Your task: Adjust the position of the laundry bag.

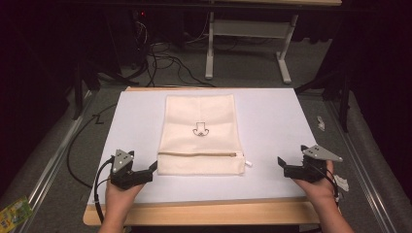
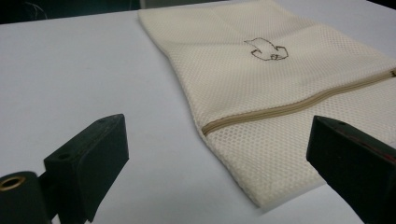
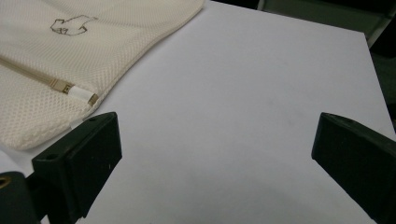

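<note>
The left gripper [image 1: 151, 171] rests with jaws wide, empty, its tips just beside the near left corner of the mesh laundry bag [image 1: 200, 136], which lies flat between both grippers. The right gripper [image 1: 282, 162] gapes wide too, near the bag's zipper pull [image 1: 247, 163], apart from it.

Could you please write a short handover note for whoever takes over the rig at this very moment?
Left gripper: open, holding nothing, resting on the table just beside the near left corner of the mesh bag.
Right gripper: open, holding nothing, off to the right of the bag with bare white sheet between them.
Bag: lies flat in the middle of the sheet, small printed mark up. Its zipper runs across the near end and looks closed, with the white pull tab at the right end.
Done: nothing visible so far; the bag is untouched.
Left: probably to grip the bag and work the zipper.
</note>
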Tool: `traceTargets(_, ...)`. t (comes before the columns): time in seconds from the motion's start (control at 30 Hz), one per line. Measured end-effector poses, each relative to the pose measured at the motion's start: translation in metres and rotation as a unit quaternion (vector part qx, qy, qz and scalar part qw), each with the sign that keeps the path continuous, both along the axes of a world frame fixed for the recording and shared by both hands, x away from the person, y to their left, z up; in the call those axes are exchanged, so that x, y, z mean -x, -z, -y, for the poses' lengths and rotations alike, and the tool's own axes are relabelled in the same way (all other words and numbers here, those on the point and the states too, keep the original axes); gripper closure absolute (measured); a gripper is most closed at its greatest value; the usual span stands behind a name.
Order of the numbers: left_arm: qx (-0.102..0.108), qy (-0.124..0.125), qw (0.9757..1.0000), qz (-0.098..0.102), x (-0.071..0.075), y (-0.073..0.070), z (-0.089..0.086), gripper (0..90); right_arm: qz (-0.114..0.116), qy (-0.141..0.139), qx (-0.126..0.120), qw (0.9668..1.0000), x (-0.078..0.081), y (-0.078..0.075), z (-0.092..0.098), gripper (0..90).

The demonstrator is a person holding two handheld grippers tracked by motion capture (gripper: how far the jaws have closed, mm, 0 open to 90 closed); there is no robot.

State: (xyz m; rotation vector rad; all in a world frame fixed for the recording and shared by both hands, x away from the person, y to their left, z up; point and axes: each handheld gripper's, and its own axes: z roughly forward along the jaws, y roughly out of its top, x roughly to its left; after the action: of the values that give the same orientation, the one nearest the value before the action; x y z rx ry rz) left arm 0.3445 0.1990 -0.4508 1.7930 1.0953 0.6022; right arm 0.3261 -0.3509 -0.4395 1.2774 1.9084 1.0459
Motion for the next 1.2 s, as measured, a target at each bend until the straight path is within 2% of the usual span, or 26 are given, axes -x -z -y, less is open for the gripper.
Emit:
traceTargets(0.07, -0.002, 0.005, 1.0000, -0.003, 0.000, 0.000, 0.001, 6.2, -0.006, 0.005, -0.008, 0.9999, -0.001, 0.000, 0.003, 1.9)
traceTargets(0.1, -0.002, 0.010, 0.9999, -0.008, -0.001, 0.001, 0.003, 6.2, -0.019, 0.016, -0.019, 0.9995, -0.003, 0.003, 0.010, 2.3)
traceTargets(0.17, 0.001, 0.016, 0.9998, -0.010, -0.003, 0.002, 0.005, 6.3, -0.022, 0.020, -0.018, 0.9994, -0.004, 0.005, 0.013, 2.3)
traceTargets(0.27, 0.006, 0.019, 0.9998, -0.008, -0.004, 0.002, 0.006, 8.7, -0.017, 0.023, -0.019, 0.9994, -0.002, 0.005, 0.016, 2.6)
traceTargets(0.43, 0.002, 0.017, 0.9998, -0.010, -0.005, 0.004, 0.008, 9.2, -0.007, 0.019, -0.022, 0.9996, -0.002, 0.003, 0.016, 2.8)
traceTargets(0.53, 0.007, 0.020, 0.9994, -0.028, -0.006, 0.006, 0.009, 12.7, -0.004, 0.011, -0.020, 0.9997, -0.001, 0.003, 0.013, 3.8)
traceTargets(0.57, 0.009, 0.019, 0.9993, -0.030, -0.006, 0.006, 0.010, 15.8, -0.005, 0.009, -0.022, 0.9997, -0.001, 0.003, 0.013, 4.0)
traceTargets(0.67, 0.016, 0.035, 0.9969, -0.069, -0.011, 0.014, 0.016, 29.4, -0.004, 0.001, -0.027, 0.9996, -0.001, 0.002, 0.011, 5.3)
traceTargets(0.7, 0.016, 0.035, 0.9969, -0.069, -0.011, 0.014, 0.016, 33.7, -0.004, 0.001, -0.027, 0.9996, -0.001, 0.002, 0.011, 5.3)
traceTargets(0.77, -0.014, 0.036, 0.9954, -0.088, -0.015, 0.022, 0.026, 34.5, -0.007, 0.000, -0.025, 0.9997, -0.001, 0.003, 0.008, 5.7)
traceTargets(0.8, -0.027, 0.035, 0.9936, -0.104, -0.019, 0.028, 0.033, 36.5, -0.013, -0.002, -0.025, 0.9996, -0.002, 0.004, 0.006, 6.1)
traceTargets(0.83, -0.027, 0.035, 0.9936, -0.104, -0.019, 0.028, 0.033, 38.3, -0.013, -0.002, -0.025, 0.9996, -0.002, 0.004, 0.006, 6.1)
traceTargets(0.87, -0.033, 0.037, 0.9917, -0.119, -0.022, 0.032, 0.038, 38.3, -0.016, -0.003, -0.024, 0.9996, -0.002, 0.004, 0.004, 6.4)
traceTargets(0.9, -0.057, 0.031, 0.9919, -0.109, -0.020, 0.032, 0.043, 44.0, -0.017, -0.009, -0.022, 0.9996, -0.001, 0.004, 0.002, 7.6)
traceTargets(0.93, -0.063, 0.027, 0.9917, -0.109, -0.020, 0.032, 0.044, 48.8, -0.020, -0.013, -0.023, 0.9995, -0.001, 0.004, 0.000, 8.2)
traceTargets(0.97, -0.060, 0.024, 0.9918, -0.111, -0.019, 0.032, 0.045, 52.5, -0.022, -0.015, -0.024, 0.9994, -0.001, 0.004, -0.002, 9.9)
traceTargets(1.0, -0.060, 0.025, 0.9919, -0.109, -0.018, 0.032, 0.045, 59.7, -0.027, -0.022, -0.025, 0.9991, 0.000, 0.004, -0.005, 14.8)
traceTargets(1.1, -0.060, 0.040, 0.9913, -0.110, -0.016, 0.031, 0.045, 77.9, -0.035, -0.034, -0.026, 0.9985, 0.000, 0.004, -0.011, 19.5)
traceTargets(1.13, -0.057, 0.047, 0.9906, -0.115, -0.016, 0.031, 0.045, 77.9, -0.042, -0.040, -0.027, 0.9980, -0.001, 0.005, -0.014, 22.9)
traceTargets(1.17, -0.053, 0.059, 0.9893, -0.122, -0.015, 0.030, 0.046, 84.4, -0.047, -0.052, -0.029, 0.9971, 0.000, 0.006, -0.021, 28.7)
traceTargets(1.2, -0.057, 0.103, 0.9850, -0.126, -0.011, 0.028, 0.052, 85.1, -0.046, -0.058, -0.025, 0.9969, 0.000, 0.006, -0.024, 29.5)
